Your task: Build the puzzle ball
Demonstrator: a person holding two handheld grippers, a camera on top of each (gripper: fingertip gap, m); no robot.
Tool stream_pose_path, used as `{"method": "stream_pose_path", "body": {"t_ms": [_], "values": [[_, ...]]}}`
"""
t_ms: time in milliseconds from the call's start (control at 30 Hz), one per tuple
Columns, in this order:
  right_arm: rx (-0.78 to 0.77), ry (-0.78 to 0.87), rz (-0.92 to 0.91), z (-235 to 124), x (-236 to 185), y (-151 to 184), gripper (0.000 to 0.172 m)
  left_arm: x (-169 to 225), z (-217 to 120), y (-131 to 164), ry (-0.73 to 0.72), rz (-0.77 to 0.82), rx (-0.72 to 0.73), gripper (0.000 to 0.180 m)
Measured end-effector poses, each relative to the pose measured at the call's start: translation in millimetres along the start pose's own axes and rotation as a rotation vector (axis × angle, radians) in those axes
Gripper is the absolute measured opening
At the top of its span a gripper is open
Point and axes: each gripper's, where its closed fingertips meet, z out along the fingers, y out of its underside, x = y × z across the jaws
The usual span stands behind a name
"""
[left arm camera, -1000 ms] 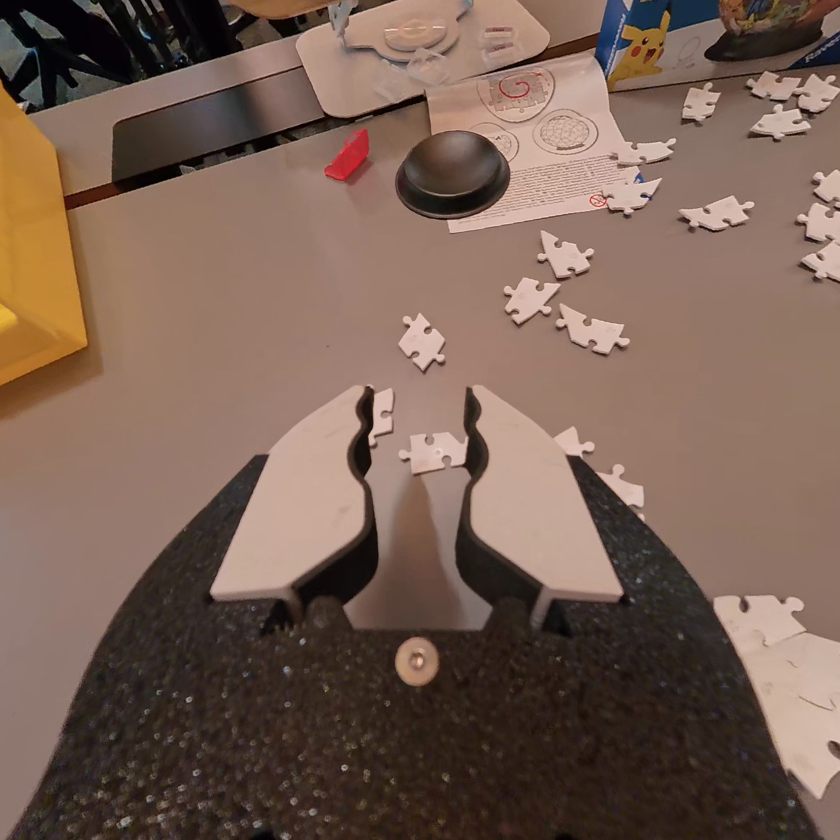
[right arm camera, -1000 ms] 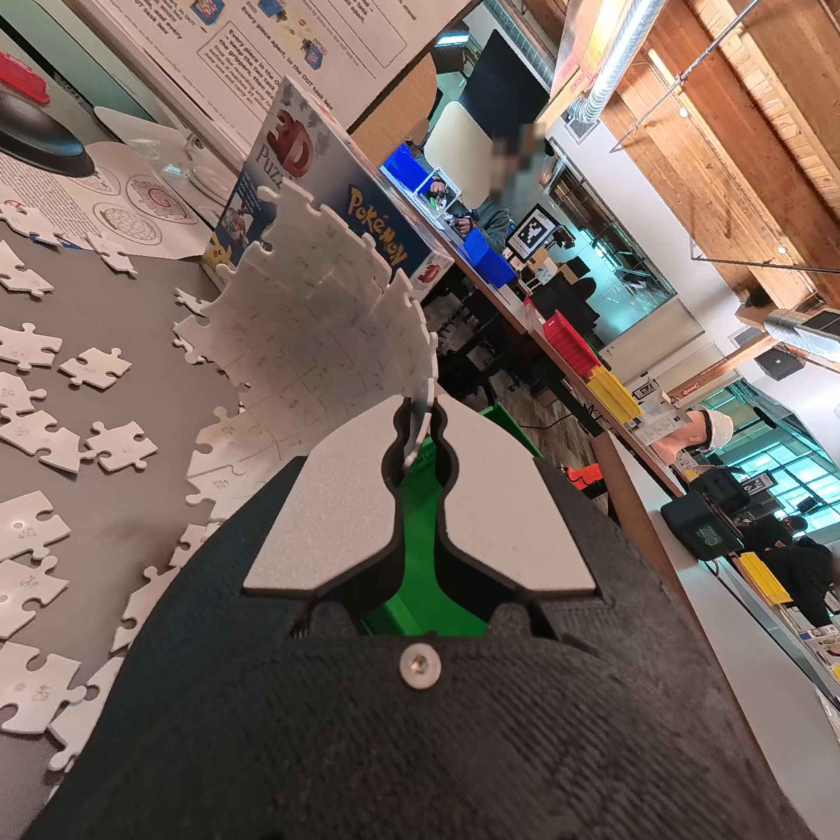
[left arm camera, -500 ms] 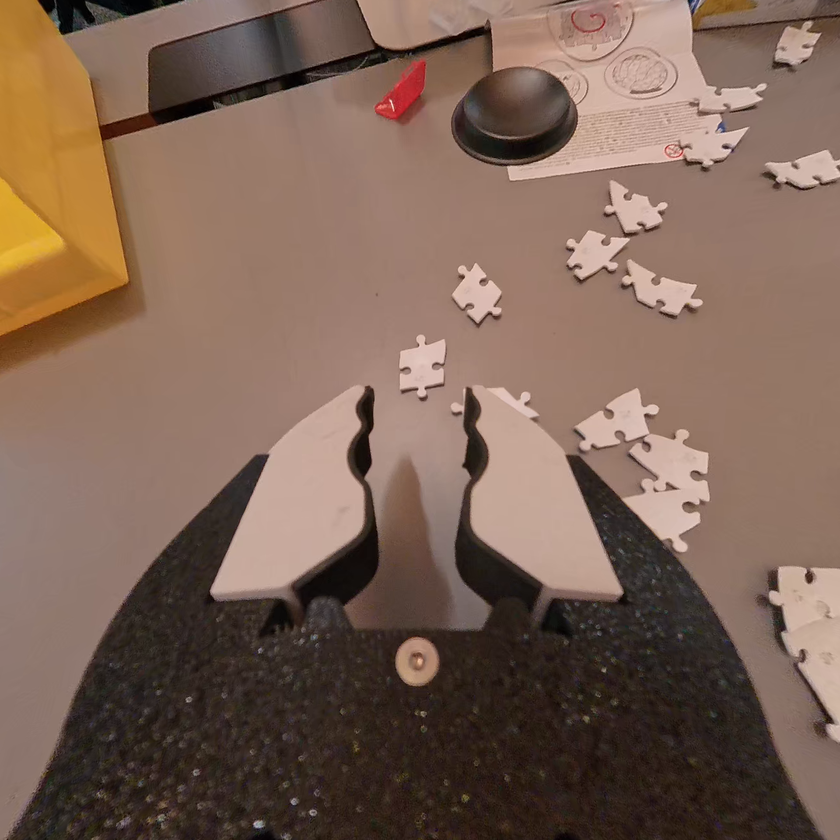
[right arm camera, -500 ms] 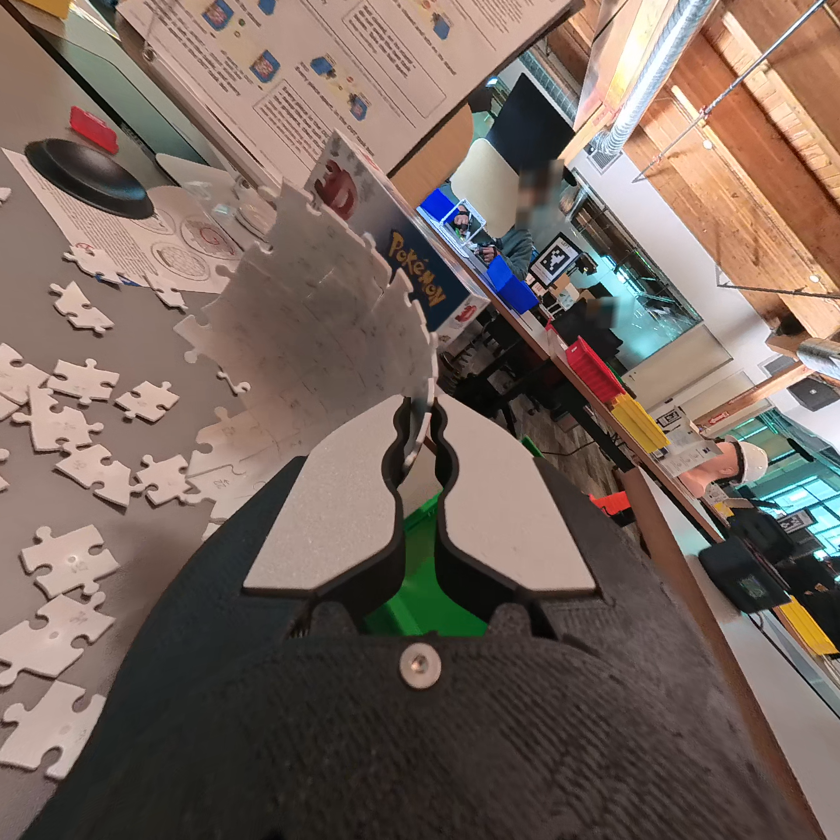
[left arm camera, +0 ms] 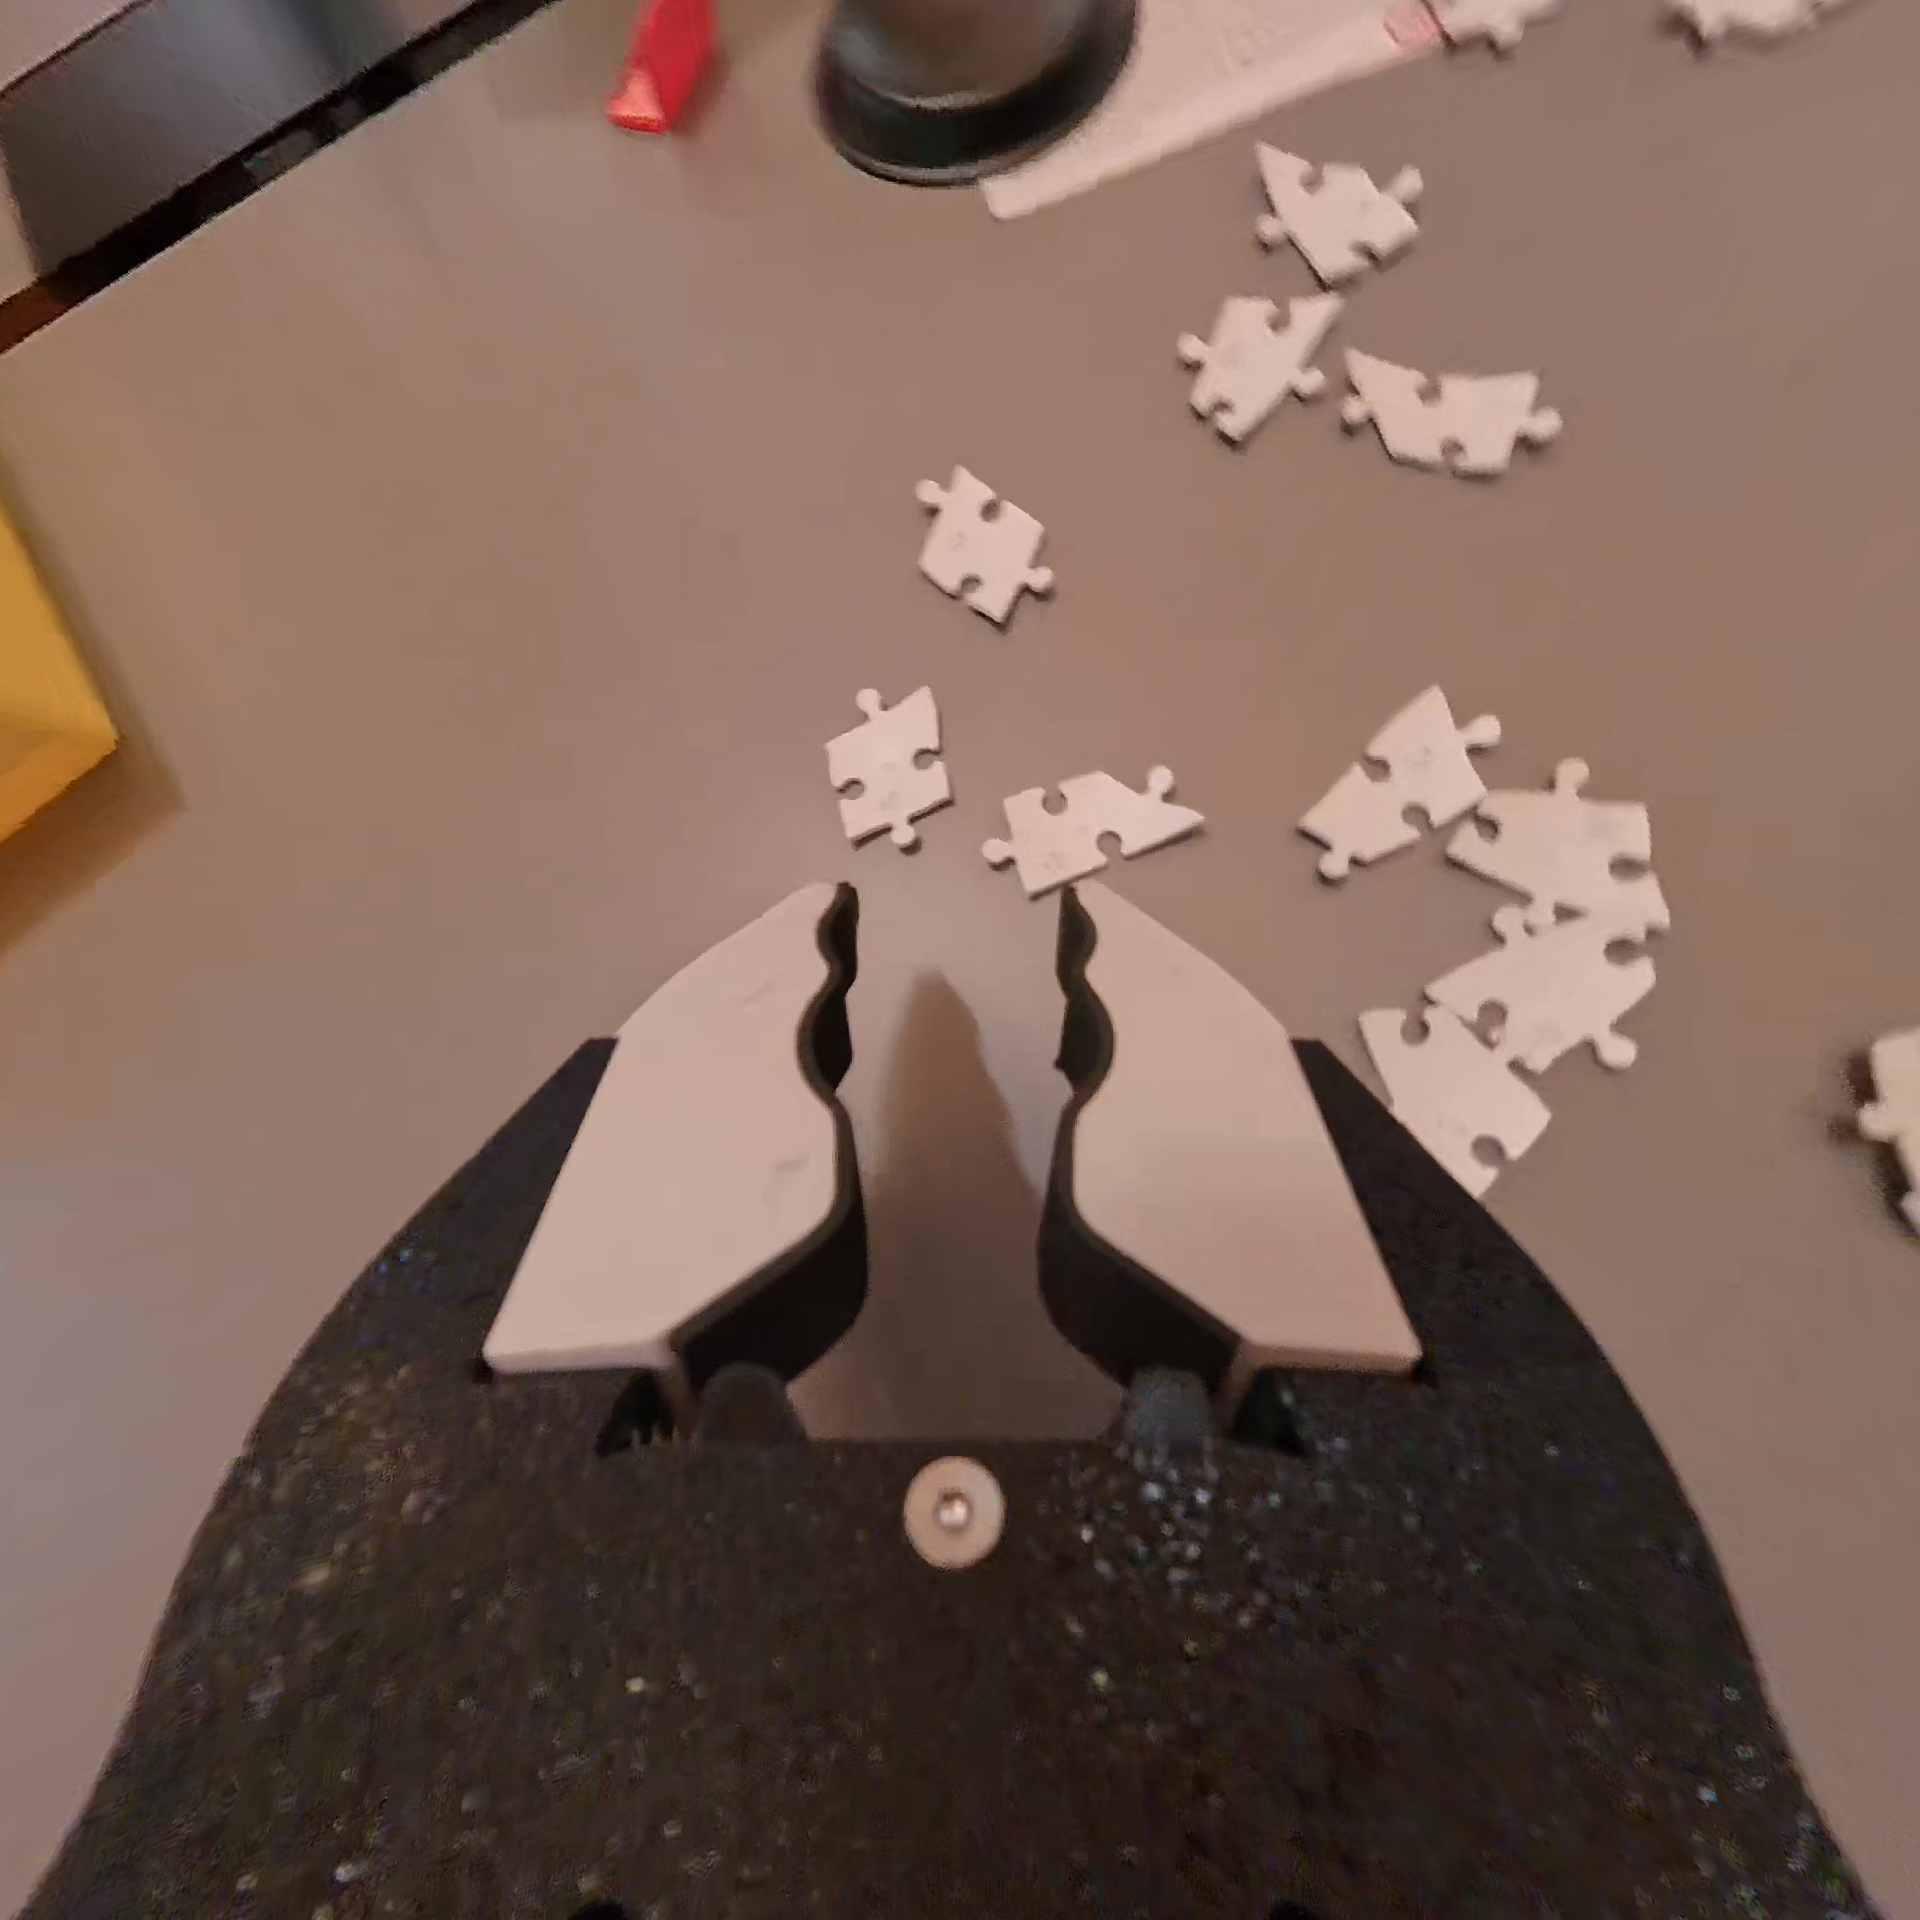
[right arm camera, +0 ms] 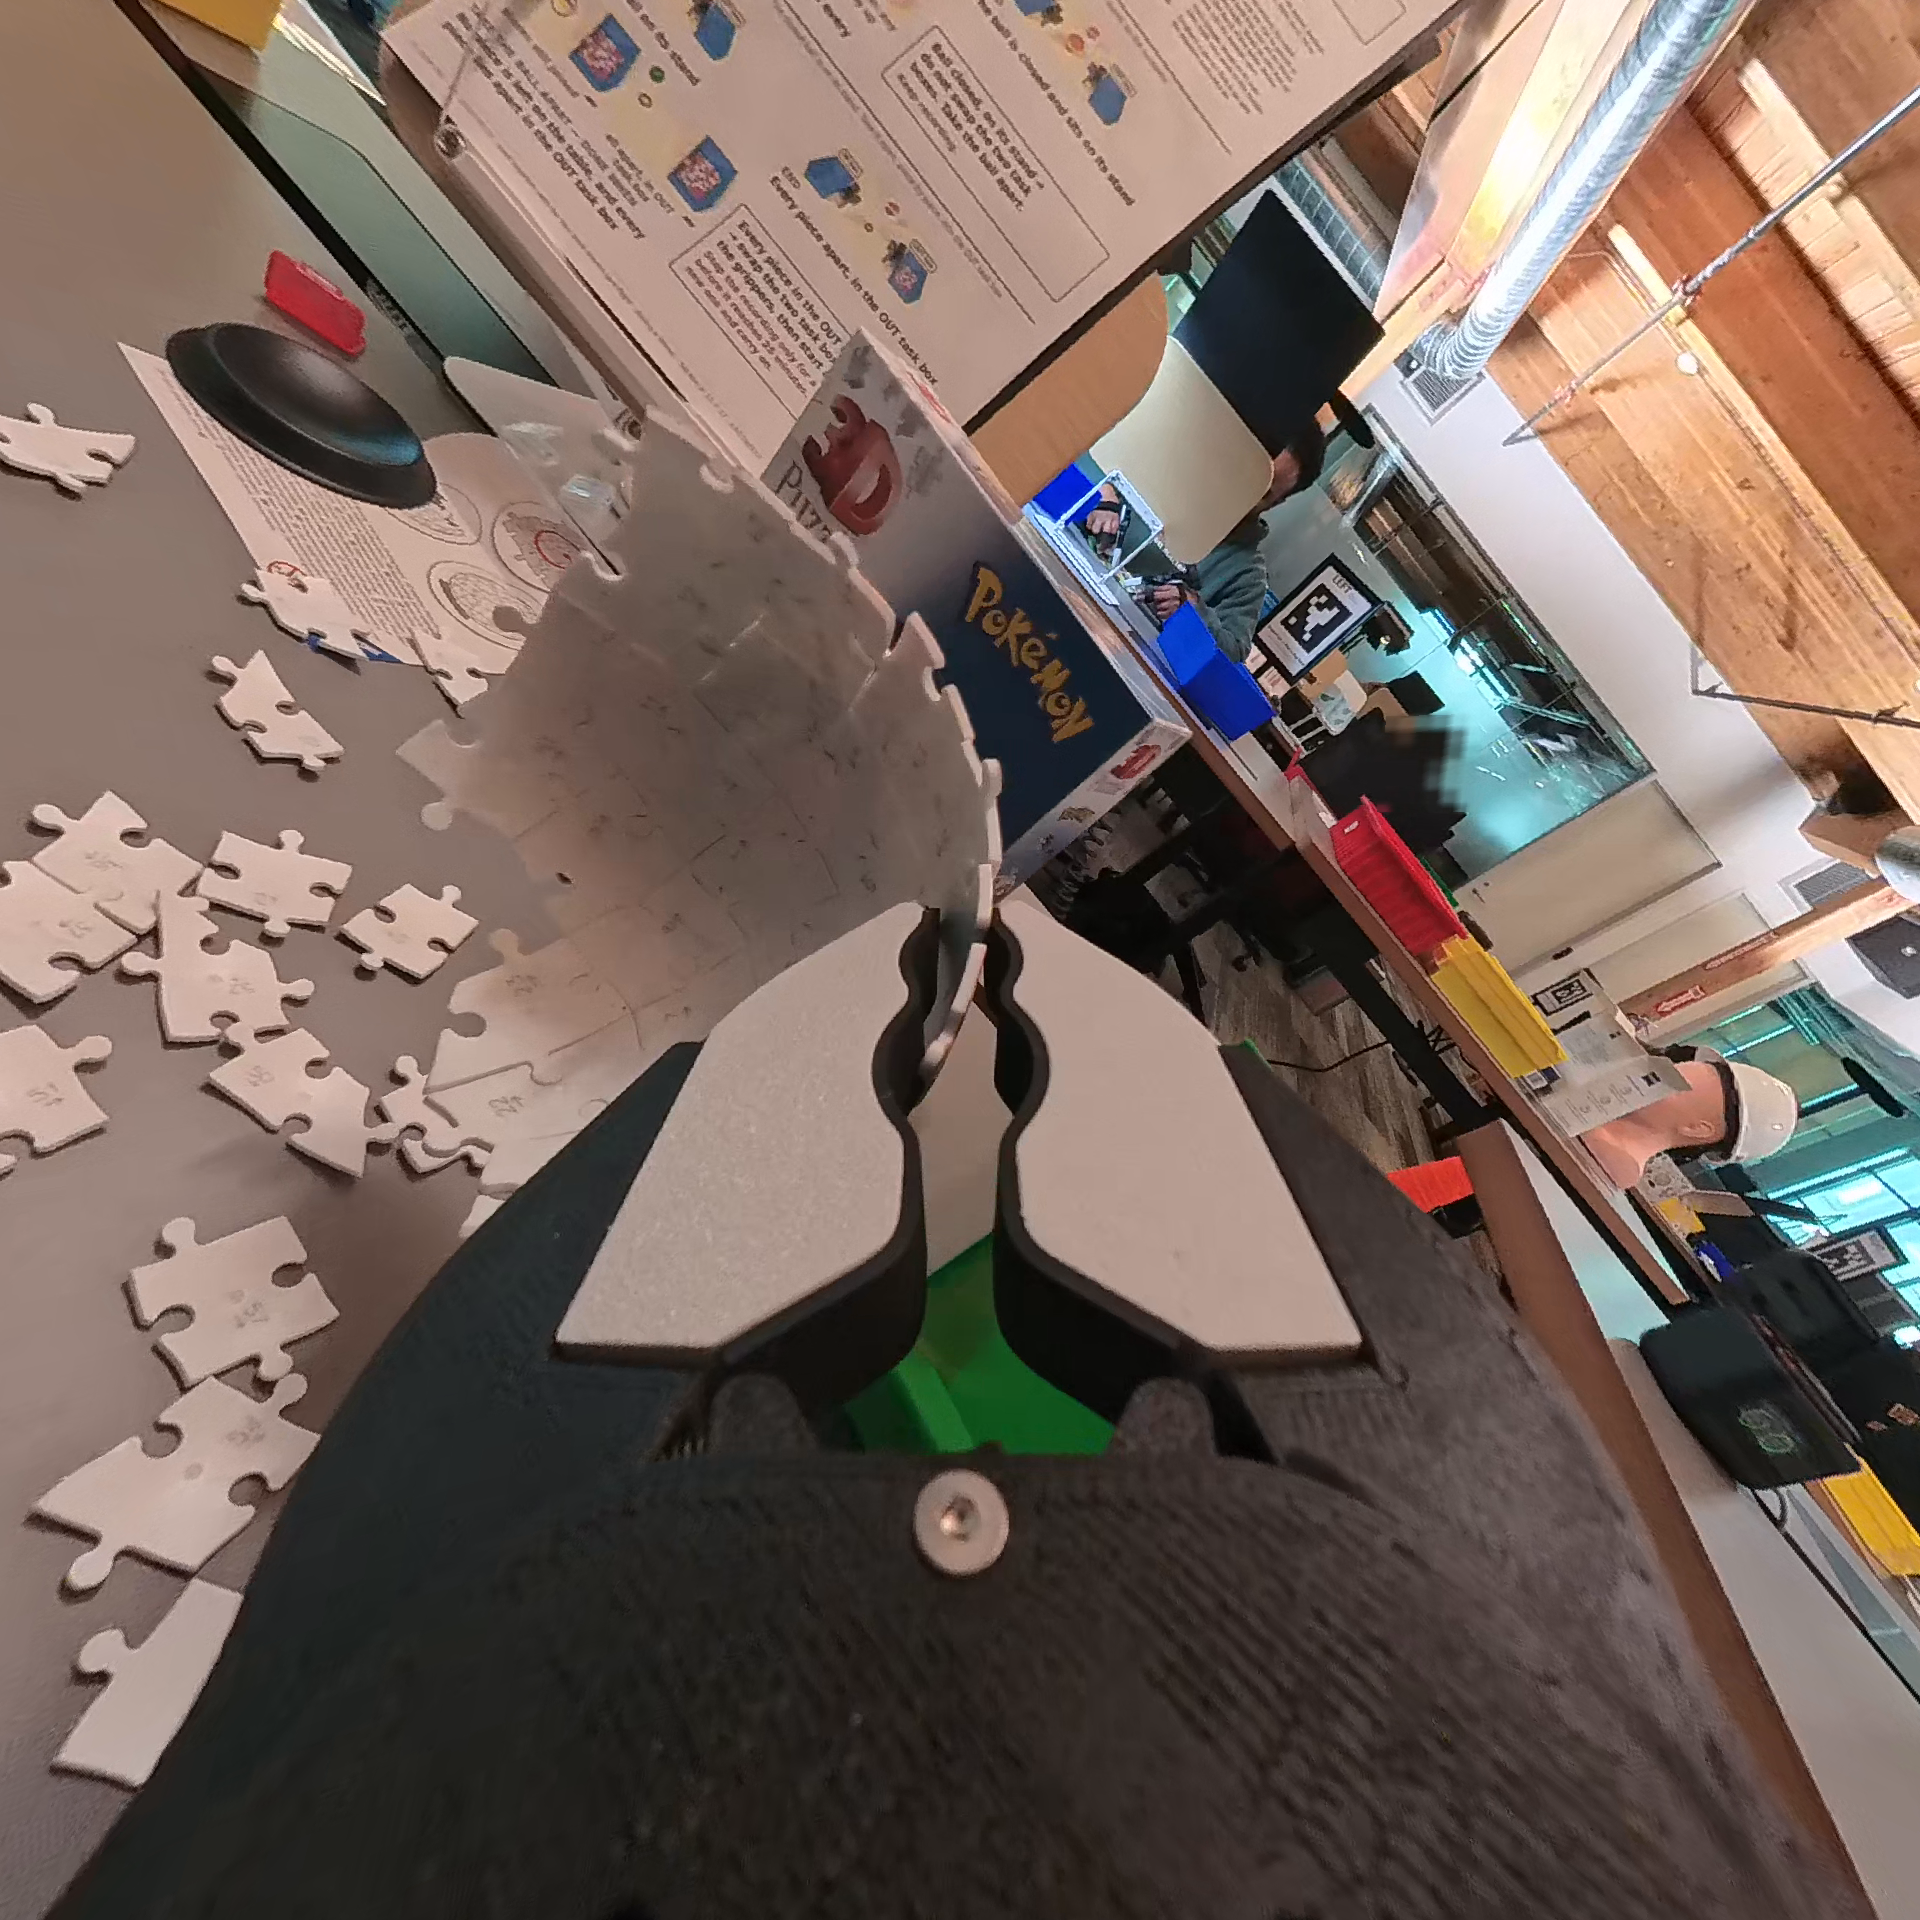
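Left wrist view: the left tool (left arm camera: 956, 899) hovers with its fingers spread and nothing between them, just short of two loose white puzzle pieces, one (left arm camera: 891, 769) off its left fingertip and another (left arm camera: 1091, 826) at its right fingertip. More white pieces (left arm camera: 1527, 914) are scattered to the right of those two on the grey tabletop (left arm camera: 468, 520), with a black dome-shaped stand (left arm camera: 966, 94) and a red block (left arm camera: 655, 73) beyond. Over on the right wrist view, the right tool (right arm camera: 961, 940) is clamped on the rim of a curved white assembled puzzle shell (right arm camera: 727, 748), loose pieces lying left of the shell and a blue puzzle box (right arm camera: 1023, 665) standing behind it
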Motion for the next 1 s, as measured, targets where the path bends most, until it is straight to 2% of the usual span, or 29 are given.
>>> {"method": "stream_pose_path", "body": {"t_ms": [133,267,400,567,733,767,833,1000], "values": [[0.01,-0.023,0.013,3.0,-6.4,-6.5,0.008,13.5,10.5,8.1,0.098,0.138,-0.116,0.038],[0.018,-0.092,0.073,13.4,-26.1,-21.2,0.008,18.2,29.1,15.7,0.154,0.048,-0.211,0.039],[-0.015,-0.13,0.159,27.3,-47.6,-34.8,0.008,19.9,35.5,10.9,0.157,-0.047,-0.212,0.038],[-0.001,-0.186,0.208,43.8,-83.7,-55.4,0.008,19.6,36.9,9.5,0.165,-0.041,-0.199,0.018],[0.067,-0.293,0.086,56.1,-137.6,-76.6,0.008,18.6,35.9,8.8,0.179,-0.008,-0.177,0.014],[0.067,-0.314,0.064,57.6,-148.1,-79.1,0.008,18.0,33.8,5.9,0.176,-0.006,-0.155,0.005],[0.077,-0.355,0.014,59.4,-166.5,-84.4,0.008,21.7,23.6,-5.3,0.197,-0.002,-0.092,0.001],[0.093,-0.39,-0.035,65.5,-189.0,-90.6,0.008,42.4,4.8,-14.0,0.212,0.186,-0.063,0.0]]}}
